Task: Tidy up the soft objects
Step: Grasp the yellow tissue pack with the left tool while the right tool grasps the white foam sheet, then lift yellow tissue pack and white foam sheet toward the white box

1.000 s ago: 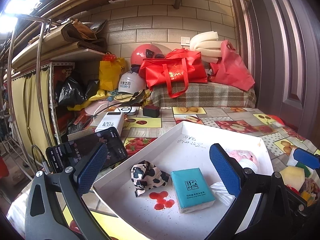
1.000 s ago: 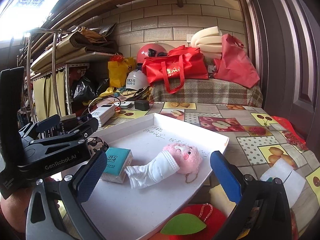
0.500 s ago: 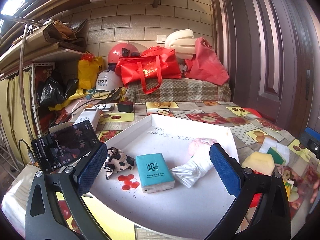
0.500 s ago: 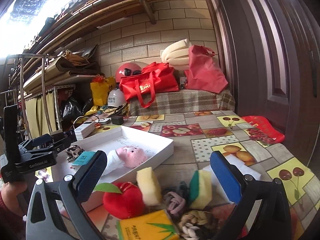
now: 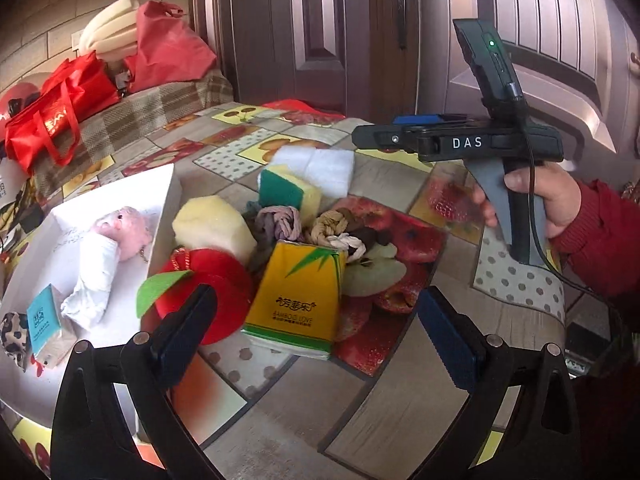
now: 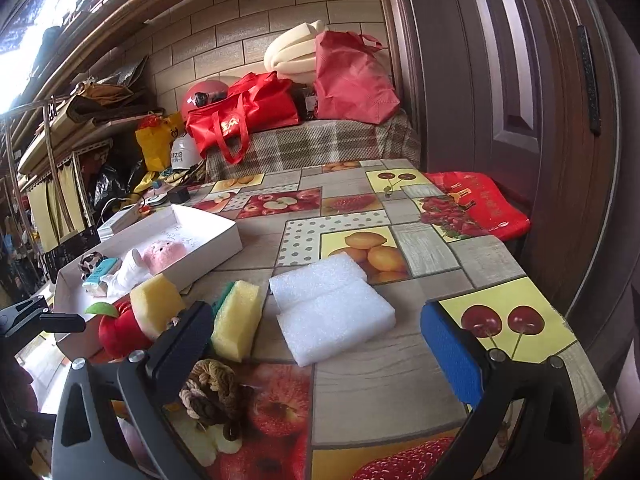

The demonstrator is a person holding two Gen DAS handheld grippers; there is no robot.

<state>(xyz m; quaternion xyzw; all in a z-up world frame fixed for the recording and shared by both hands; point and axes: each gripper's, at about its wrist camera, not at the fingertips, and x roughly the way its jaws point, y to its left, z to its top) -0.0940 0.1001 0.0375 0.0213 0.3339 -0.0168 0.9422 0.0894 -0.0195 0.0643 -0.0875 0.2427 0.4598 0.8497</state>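
Fruit-print table (image 6: 420, 256) by a brown door (image 6: 500, 80); left gripper (image 5: 316, 320) closing on nothing, right gripper (image 6: 316, 336) released

Tray (image 5: 168, 184): white, shallow, on the table; holds a pink plush (image 5: 124, 228), white sock (image 5: 96, 276), teal tissue pack (image 5: 44, 322), spotted cloth (image 5: 14, 334)
Beside tray: red plush apple (image 5: 212, 280); yellow tissue pack (image 5: 300, 292); sponges (image 5: 288, 192); knotted, perhaps fabric, ties (image 5: 280, 220); white foam (image 6: 332, 308)

Red plush apple (image 5: 208, 280) partly behind left gripper's finger, leopard-print cloth (image 5: 14, 336) cut by frame edge, yellow tissue pack's (image 5: 298, 294) small print unreadable
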